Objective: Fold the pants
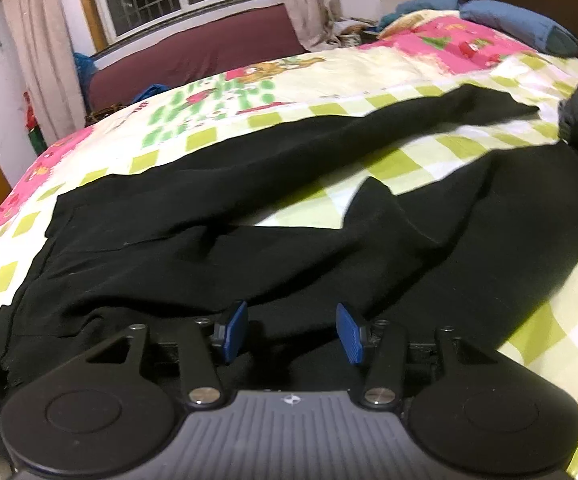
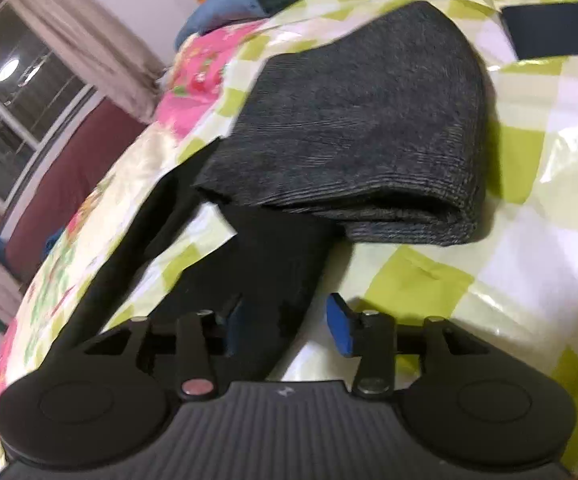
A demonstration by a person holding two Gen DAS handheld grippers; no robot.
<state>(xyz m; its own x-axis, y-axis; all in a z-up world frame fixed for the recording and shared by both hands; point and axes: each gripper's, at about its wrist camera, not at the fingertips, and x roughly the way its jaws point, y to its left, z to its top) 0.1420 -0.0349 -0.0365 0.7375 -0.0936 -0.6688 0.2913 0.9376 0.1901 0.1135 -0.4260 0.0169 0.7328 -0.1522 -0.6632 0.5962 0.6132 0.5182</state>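
Black pants (image 1: pixel 249 216) lie spread on the bed, waist at the left, two legs running to the right with a gap of checked quilt between them. My left gripper (image 1: pixel 291 330) is open, its blue pads over the near edge of the pants, holding nothing. In the right wrist view a black pant leg (image 2: pixel 265 276) runs between the jaws of my right gripper (image 2: pixel 285 328), which is open. The left blue pad is partly hidden by the cloth.
A folded grey knit garment (image 2: pixel 369 128) lies on the green-checked quilt (image 2: pixel 489 280) just beyond the leg end. Blue pillow (image 1: pixel 517 24) at the bed head. A dark strip (image 2: pixel 557 32) lies far right. Window and maroon couch (image 1: pixel 193 60) behind the bed.
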